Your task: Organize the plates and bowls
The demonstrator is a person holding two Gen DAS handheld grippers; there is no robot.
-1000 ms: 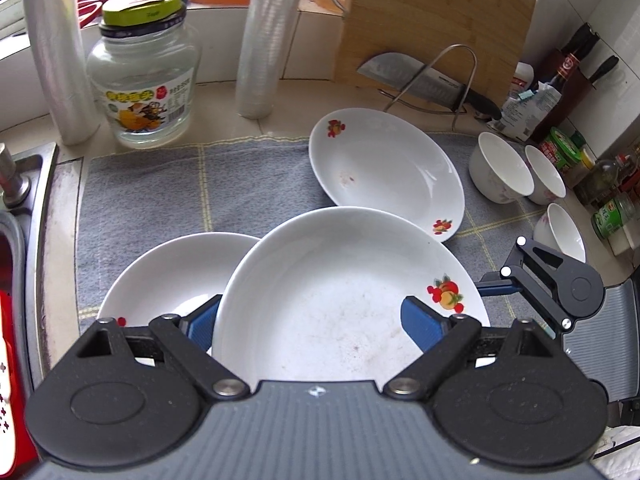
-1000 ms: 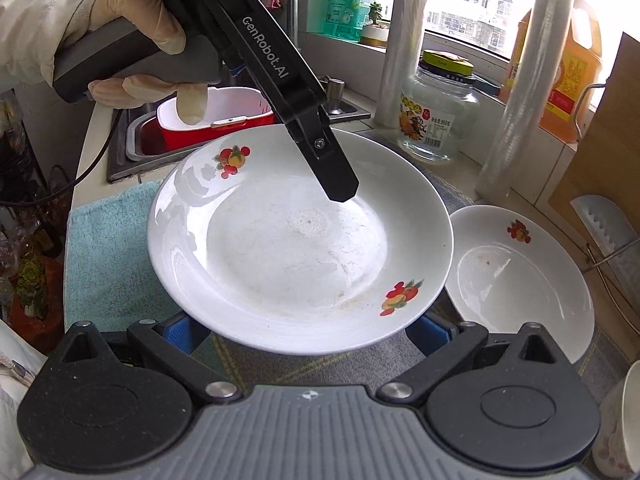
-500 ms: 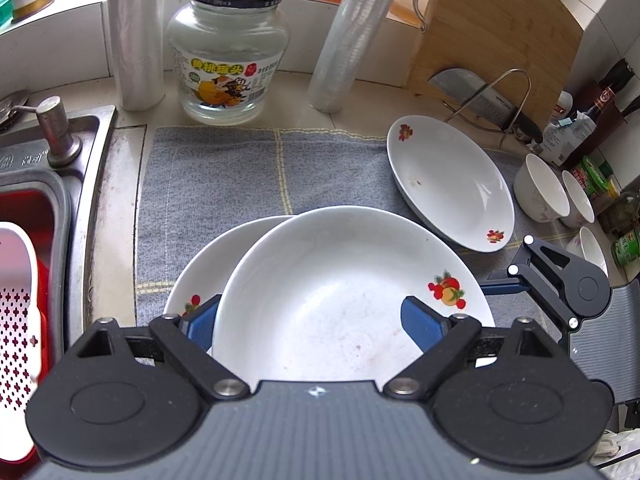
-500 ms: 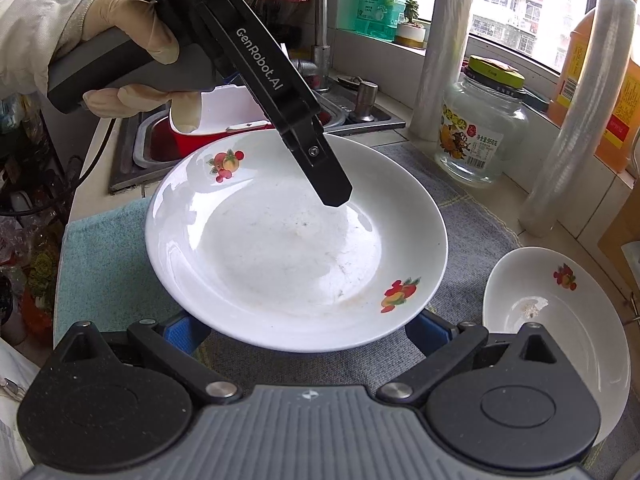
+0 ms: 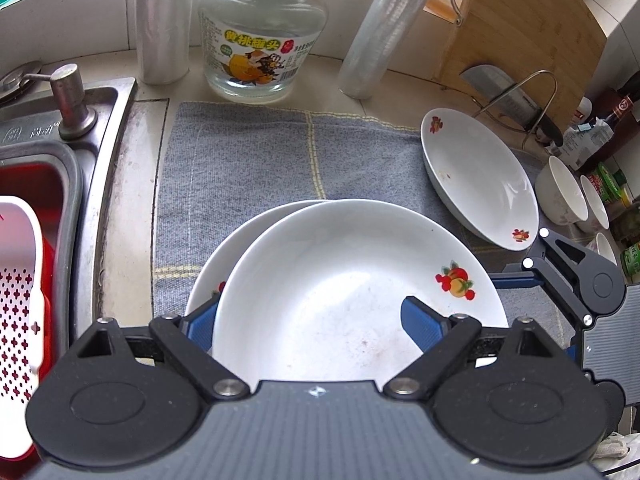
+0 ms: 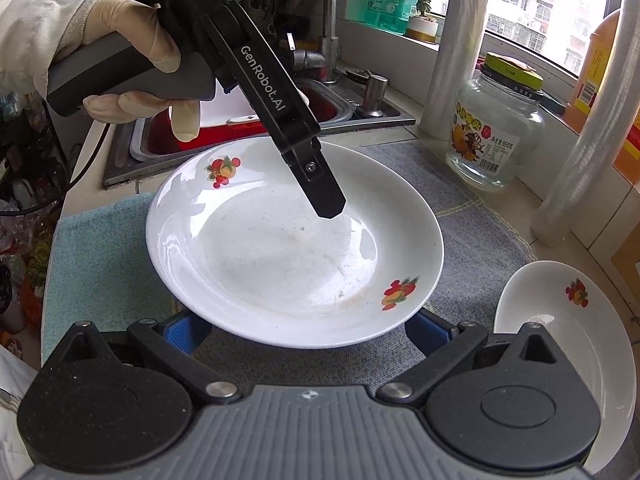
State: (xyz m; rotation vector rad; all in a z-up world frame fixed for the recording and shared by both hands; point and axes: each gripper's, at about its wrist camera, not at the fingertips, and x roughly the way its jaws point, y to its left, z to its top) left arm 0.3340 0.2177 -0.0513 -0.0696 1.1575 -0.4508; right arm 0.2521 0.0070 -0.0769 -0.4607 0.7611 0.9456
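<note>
- The left tongs [image 5: 312, 320] are closed on the near rim of the held plate [image 5: 352, 280]: one blue pad [image 5: 424, 324] is laid on the plate's inner face, and the other is tucked under the rim at the left
- The right tongs [image 6: 308, 330] are seen with jaws set wide apart and both pad tips hidden under the same plate's near rim; whether it is gripped there cannot be told
- A second plate [image 5: 240, 240] is partly covered just beyond and left of the left tongs, resting on the grey cloth [image 5: 248, 160]
- From the right tongs, the gloved hand [image 6: 132, 60] is seen ahead at the upper left, wrapped round the left tongs' handle
- A third plate [image 5: 480, 176] is lying ahead and right of the left tongs, with white bowls [image 5: 560, 192] further right
- A red basin in the sink [image 5: 100, 140] is found to the left
- Farthest ahead, a glass jar [image 5: 260, 36] is flanked by two film rolls [image 5: 162, 20], with a cutting board [image 5: 532, 28] at the right
</note>
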